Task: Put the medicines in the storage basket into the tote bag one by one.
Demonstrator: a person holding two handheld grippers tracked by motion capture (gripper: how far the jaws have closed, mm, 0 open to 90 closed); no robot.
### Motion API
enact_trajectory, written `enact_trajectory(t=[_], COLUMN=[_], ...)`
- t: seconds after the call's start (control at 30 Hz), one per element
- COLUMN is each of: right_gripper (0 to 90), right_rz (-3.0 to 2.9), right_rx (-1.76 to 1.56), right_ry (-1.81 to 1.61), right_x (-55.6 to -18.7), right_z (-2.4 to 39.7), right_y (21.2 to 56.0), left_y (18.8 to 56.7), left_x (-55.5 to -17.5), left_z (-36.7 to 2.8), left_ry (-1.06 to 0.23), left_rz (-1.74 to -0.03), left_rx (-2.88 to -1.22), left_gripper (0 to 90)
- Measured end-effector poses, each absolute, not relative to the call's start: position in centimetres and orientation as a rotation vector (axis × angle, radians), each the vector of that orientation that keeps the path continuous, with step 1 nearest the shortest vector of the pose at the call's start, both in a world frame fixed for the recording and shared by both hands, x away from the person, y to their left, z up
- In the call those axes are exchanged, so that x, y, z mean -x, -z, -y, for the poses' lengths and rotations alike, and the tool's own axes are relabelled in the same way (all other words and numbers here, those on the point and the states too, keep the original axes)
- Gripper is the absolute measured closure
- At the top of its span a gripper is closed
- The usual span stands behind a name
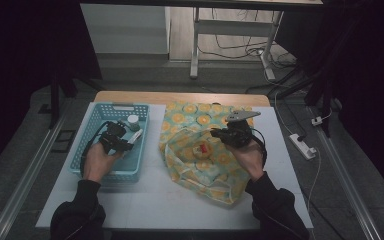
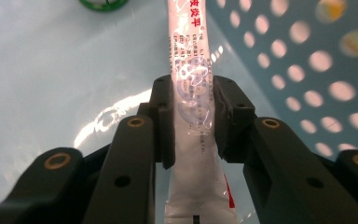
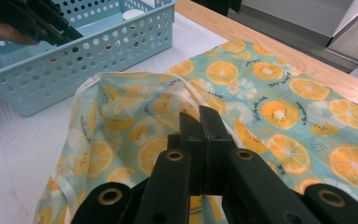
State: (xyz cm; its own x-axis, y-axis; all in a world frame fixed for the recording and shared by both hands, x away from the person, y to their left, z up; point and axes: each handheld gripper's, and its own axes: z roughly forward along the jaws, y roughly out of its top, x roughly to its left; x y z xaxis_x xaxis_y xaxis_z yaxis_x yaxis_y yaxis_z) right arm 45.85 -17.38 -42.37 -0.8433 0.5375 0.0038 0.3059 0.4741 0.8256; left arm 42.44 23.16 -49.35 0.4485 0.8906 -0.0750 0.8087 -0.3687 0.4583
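Observation:
A white printed tube (image 2: pixel 191 70) lies in the light blue basket (image 1: pixel 122 106), and my left gripper (image 2: pixel 193 116) is shut on it, pads pressing both its sides. From above, that gripper (image 1: pixel 125 142) sits low inside the basket with the tube (image 1: pixel 135 136) sticking out toward the far right. My right gripper (image 3: pixel 201 135) has its jaws together on the raised rim of the orange-print cloth bag (image 3: pixel 270 93). In the high view the right gripper (image 1: pixel 219 134) holds the bag (image 1: pixel 190 120) open at its mouth; a small red item (image 1: pixel 204 149) lies inside.
A white-capped jar (image 1: pixel 133 120) stands in the basket's far part, and a green ring (image 2: pixel 103 3) shows beyond the tube. The basket (image 3: pixel 98 42) stands left of the bag on the white table (image 1: pixel 150 200). A power strip (image 1: pixel 302 145) lies on the floor at the right.

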Motion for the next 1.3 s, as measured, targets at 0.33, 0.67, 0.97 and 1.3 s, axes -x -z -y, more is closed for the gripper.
enact_trajectory(t=[0.33,0.67,0.97,1.3], right_gripper=[90.0,90.0,90.0,90.0], right_rz=[-2.466,-2.462,-2.455,-2.450], right_rx=[-0.724,-0.721,-0.722,-0.718], right_ry=[-1.310,-1.309,-1.317,-1.323], right_x=[-45.9,-45.8,-45.9,-45.8], right_z=[17.5,17.4,17.6,17.7], right_y=[42.4,42.3,42.2,42.1], left_y=[48.2,46.7,45.2,43.8], left_x=[-41.8,-41.0,-40.4,-39.7], left_z=[-24.0,-24.5,-24.0,-22.5], left_ry=[-0.265,-0.243,-0.224,-0.214], left_rz=[-1.385,-1.326,-1.258,-1.175], left_rx=[-2.194,-2.117,-2.092,-2.089], left_gripper=[71.0,70.9,71.0,71.0])
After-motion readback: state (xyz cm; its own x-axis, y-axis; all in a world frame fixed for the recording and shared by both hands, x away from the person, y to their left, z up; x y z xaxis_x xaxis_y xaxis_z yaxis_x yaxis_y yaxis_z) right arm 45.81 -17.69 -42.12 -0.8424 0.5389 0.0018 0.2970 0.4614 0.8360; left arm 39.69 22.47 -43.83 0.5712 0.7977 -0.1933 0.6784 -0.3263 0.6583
